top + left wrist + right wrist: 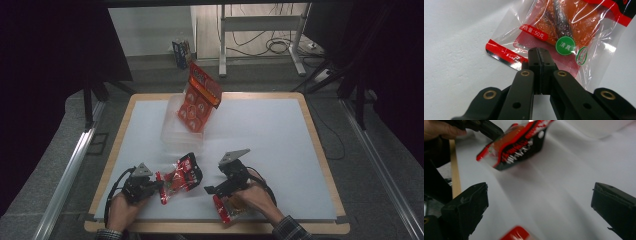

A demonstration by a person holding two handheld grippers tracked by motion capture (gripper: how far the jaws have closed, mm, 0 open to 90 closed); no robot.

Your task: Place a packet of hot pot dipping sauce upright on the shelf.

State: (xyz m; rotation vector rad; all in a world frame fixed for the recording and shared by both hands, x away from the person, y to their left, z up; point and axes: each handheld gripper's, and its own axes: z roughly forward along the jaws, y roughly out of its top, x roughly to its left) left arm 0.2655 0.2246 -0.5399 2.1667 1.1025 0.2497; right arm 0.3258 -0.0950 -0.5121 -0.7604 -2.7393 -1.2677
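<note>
Red-and-clear snack packet [564,35] | orange food inside | green round label

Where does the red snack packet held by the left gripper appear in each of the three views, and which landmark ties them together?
High view: the red snack packet lies low and left of centre.
Left gripper view: the packet spreads across the upper middle, its edge pinched.
Right gripper view: blurred at upper left.
Shared landmark: the left gripper, shut on the packet's edge.

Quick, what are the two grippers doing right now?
Left gripper: shut on the edge of the snack packet.
Right gripper: open, holding nothing, above the white table.
</note>
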